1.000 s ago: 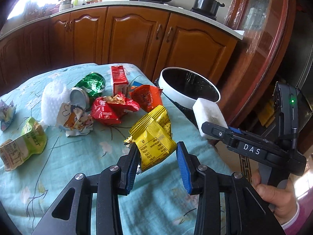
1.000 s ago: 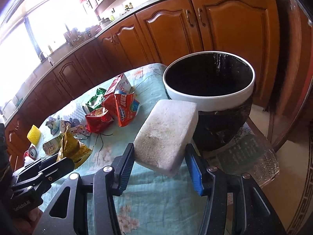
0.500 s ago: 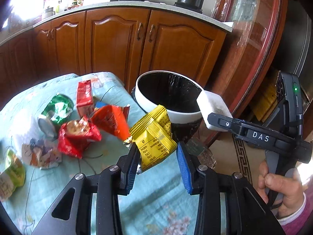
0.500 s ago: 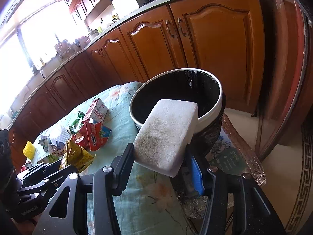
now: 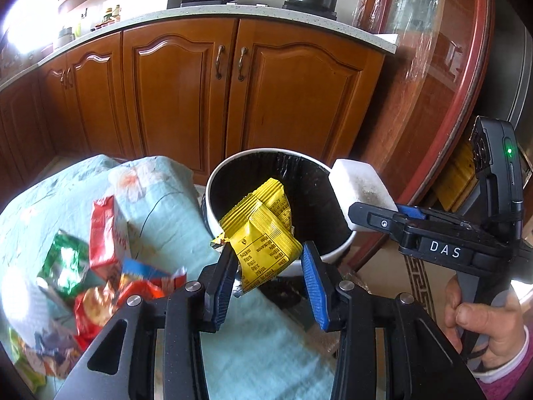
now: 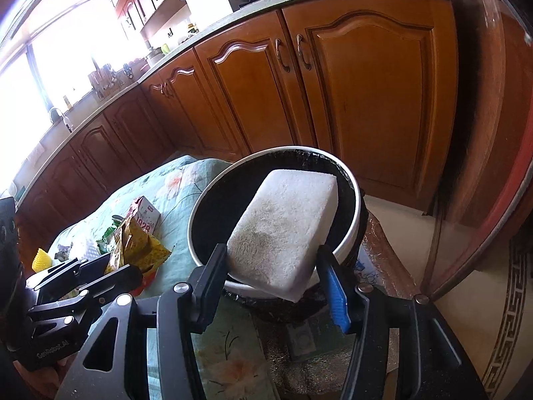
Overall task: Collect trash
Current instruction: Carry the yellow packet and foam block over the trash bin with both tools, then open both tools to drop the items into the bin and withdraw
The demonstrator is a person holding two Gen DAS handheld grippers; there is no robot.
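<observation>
My left gripper (image 5: 266,273) is shut on a yellow snack packet (image 5: 263,236) and holds it over the near rim of the white trash bin (image 5: 213,180) with a black liner. My right gripper (image 6: 273,280) is shut on a white sponge block (image 6: 283,226), held over the bin's (image 6: 356,200) open mouth. In the left wrist view the sponge (image 5: 359,186) sits at the bin's right rim. In the right wrist view the left gripper (image 6: 110,273) with the yellow packet (image 6: 140,246) is at the left of the bin.
Several wrappers lie on the teal flowered tablecloth (image 5: 160,200): a red carton (image 5: 103,230), a green wrapper (image 5: 63,263), red and orange packets (image 5: 110,303). Wooden kitchen cabinets (image 5: 186,100) stand behind the bin. A glass-fronted cabinet (image 5: 433,100) is at the right.
Both grippers have moved toward the bin with their loads. The yellow packet and the sponge now hang over the bin's mouth; the table wrappers have slid to the left of view.
</observation>
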